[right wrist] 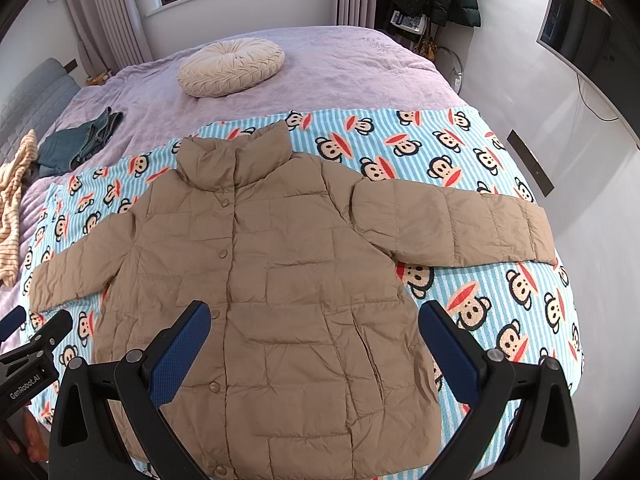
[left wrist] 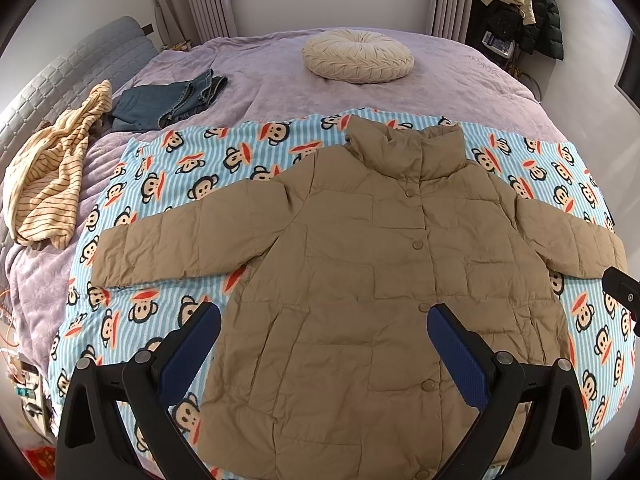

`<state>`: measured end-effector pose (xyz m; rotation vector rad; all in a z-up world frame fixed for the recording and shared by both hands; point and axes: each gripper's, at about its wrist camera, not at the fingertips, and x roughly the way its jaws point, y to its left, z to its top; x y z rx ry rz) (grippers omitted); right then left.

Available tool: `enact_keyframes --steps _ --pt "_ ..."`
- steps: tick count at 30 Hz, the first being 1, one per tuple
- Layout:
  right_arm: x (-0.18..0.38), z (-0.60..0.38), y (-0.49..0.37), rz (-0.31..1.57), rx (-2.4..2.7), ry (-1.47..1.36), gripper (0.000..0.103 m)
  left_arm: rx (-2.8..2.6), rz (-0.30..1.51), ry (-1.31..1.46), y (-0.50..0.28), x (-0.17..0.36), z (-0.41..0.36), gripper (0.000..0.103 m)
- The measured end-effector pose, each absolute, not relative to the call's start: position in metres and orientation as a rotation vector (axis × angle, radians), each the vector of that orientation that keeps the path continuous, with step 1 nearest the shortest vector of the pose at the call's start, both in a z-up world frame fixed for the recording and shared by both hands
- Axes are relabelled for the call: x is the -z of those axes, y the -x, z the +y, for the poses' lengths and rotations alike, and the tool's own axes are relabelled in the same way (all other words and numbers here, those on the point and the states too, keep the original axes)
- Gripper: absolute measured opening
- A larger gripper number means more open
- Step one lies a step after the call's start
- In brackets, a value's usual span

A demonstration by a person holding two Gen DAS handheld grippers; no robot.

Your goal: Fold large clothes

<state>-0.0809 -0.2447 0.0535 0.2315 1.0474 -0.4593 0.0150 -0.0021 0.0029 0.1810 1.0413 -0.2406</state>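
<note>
Lavender plush covers the bed [left wrist: 460,76], with a round pleated cream cushion [left wrist: 357,55] near the window end. On the striped monkey-print blanket [left wrist: 160,184] I see the tan quilted puffer jacket [left wrist: 360,264] lying flat, front up, snaps closed, collar standing, both sleeves spread wide. My left tongs [left wrist: 324,344] and right tongs [right wrist: 314,340] hover above its hem, both spread apart and gripping nothing. Folded jeans [left wrist: 168,102] and a crumpled striped garment [left wrist: 52,172] lie at the left.

Matt quilted cloth jacket [left wrist: 360,280] on soft fleecy printed blanket [left wrist: 160,184].
</note>
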Motion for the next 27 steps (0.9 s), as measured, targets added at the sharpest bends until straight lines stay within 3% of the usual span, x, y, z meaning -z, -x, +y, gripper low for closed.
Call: enact_keyframes --steps 27 --pt "-0.0532 -0.2440 0.0800 1.052 0.458 -0.230 0.103 0.242 1.045 -0.173 -0.0080 -0.0028 -0.0045 0.103"
